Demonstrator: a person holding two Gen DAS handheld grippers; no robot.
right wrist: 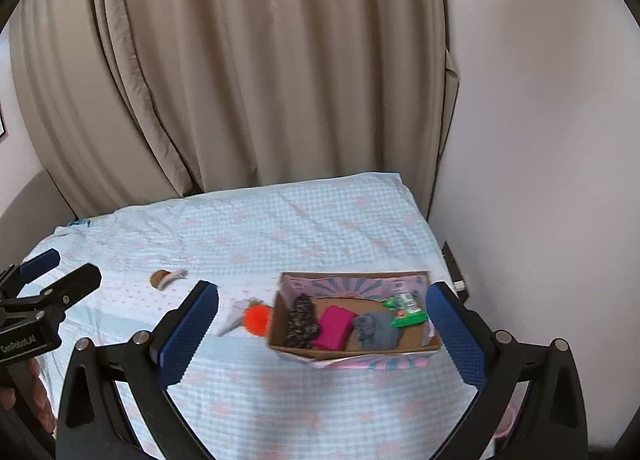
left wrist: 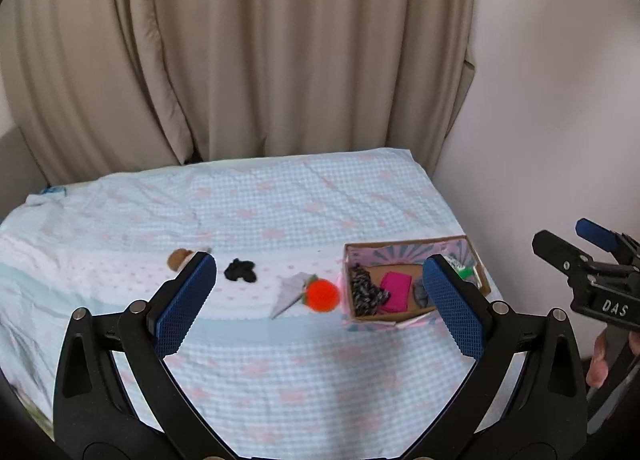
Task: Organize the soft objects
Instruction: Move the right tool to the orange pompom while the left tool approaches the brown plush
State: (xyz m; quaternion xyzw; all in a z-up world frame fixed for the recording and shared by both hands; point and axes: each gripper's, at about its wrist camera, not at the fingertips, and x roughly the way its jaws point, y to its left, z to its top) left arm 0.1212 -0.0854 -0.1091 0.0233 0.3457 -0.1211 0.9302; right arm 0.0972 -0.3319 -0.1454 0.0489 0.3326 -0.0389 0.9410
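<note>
A cardboard box (left wrist: 416,314) (right wrist: 356,352) sits on the bed at the right. It holds a dark patterned cloth (right wrist: 301,321), a pink item (right wrist: 334,327), a grey cloth (right wrist: 376,331) and a green packet (right wrist: 406,312). Left of the box lie an orange pompom (left wrist: 321,295) (right wrist: 256,319) on a white cloth (left wrist: 290,292), a black cloth (left wrist: 240,270) and a brown plush (left wrist: 180,258) (right wrist: 162,279). My left gripper (left wrist: 320,300) is open and empty above the bed. My right gripper (right wrist: 322,330) is open and empty, facing the box.
The bed has a light blue checked sheet (left wrist: 280,360) (right wrist: 280,240). Beige curtains (left wrist: 240,60) hang behind it. A white wall (left wrist: 560,100) runs along the right side. The other gripper shows at the edge of each view.
</note>
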